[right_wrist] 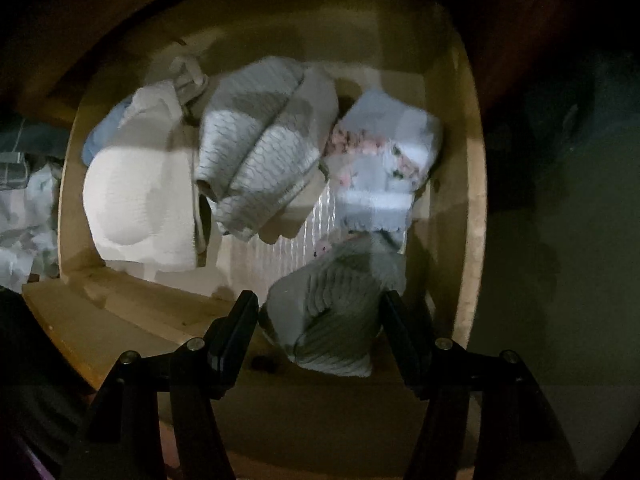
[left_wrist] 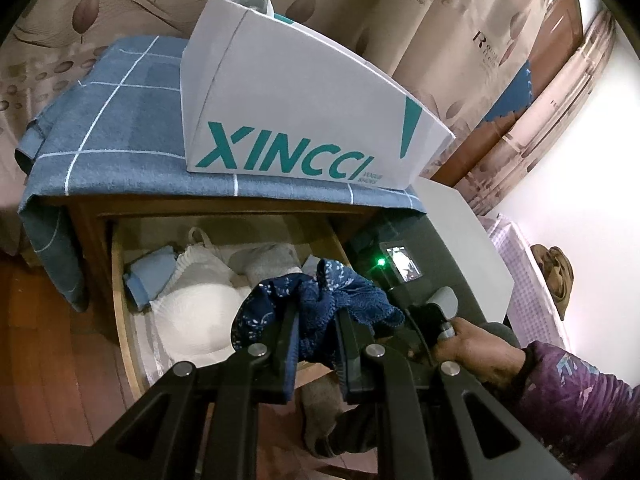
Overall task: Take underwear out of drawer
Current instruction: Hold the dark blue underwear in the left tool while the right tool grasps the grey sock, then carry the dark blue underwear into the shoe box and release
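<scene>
My left gripper [left_wrist: 316, 312] is shut on dark blue patterned underwear [left_wrist: 320, 300] and holds it above the open wooden drawer [left_wrist: 120, 312]. In the drawer lie a white bra [left_wrist: 196, 312], a light blue folded piece [left_wrist: 150, 276] and grey knit pieces [left_wrist: 272, 264]. My right gripper [right_wrist: 320, 304] is open over the drawer's front edge [right_wrist: 120, 320], its fingers on either side of a grey ribbed piece [right_wrist: 332, 312]; contact is unclear. The right wrist view also shows the white bra [right_wrist: 140, 208], a grey-white knit piece [right_wrist: 264, 148] and a floral piece [right_wrist: 384, 160].
A white XINCCI shoe box [left_wrist: 296, 92] sits on a blue checked cloth [left_wrist: 112, 132] on the cabinet top. A white and dark cabinet [left_wrist: 452, 248] stands to the right. The person's right hand [left_wrist: 476, 344] holds the other gripper there. The floor is wooden [left_wrist: 48, 360].
</scene>
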`<action>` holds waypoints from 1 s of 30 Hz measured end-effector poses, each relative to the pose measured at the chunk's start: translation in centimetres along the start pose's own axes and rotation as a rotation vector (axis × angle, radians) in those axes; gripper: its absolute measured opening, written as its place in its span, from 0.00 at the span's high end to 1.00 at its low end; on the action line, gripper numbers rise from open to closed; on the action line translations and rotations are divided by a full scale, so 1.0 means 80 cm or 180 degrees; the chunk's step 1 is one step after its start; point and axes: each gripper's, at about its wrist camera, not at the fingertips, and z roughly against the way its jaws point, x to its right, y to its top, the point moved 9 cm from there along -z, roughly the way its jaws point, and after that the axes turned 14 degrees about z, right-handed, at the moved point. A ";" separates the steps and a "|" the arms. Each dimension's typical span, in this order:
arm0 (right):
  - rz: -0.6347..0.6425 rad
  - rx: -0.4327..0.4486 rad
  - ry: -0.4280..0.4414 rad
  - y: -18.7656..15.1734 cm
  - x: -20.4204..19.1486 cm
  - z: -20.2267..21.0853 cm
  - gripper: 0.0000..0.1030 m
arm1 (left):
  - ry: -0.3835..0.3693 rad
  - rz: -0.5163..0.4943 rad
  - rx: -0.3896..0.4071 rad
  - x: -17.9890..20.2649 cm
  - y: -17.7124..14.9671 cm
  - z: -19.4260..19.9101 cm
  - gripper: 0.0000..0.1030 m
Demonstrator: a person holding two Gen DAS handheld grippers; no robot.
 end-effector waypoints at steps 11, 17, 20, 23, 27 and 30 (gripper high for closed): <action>0.0079 0.0599 0.0356 0.005 -0.019 0.051 0.72 | 0.0036 0.0010 -0.0011 -0.002 -0.001 -0.001 0.86; -0.0041 0.0990 0.0511 0.007 -0.017 0.088 0.72 | -0.0015 -0.0018 0.0011 0.003 -0.002 0.002 0.86; -0.0084 0.0983 0.0467 0.007 -0.007 0.083 0.72 | -0.0111 -0.0051 -0.0001 0.014 -0.004 0.006 0.86; -0.0105 0.0952 0.0446 0.011 -0.007 0.078 0.72 | -0.0207 -0.0079 0.0033 0.031 -0.005 0.017 0.86; -0.0076 0.0930 0.0445 0.010 -0.012 0.074 0.72 | -0.0309 -0.0053 0.0023 0.059 0.002 0.026 0.86; -0.0073 0.0950 0.0480 0.011 -0.014 0.075 0.72 | -0.0387 -0.0123 0.0046 0.091 0.015 0.035 0.86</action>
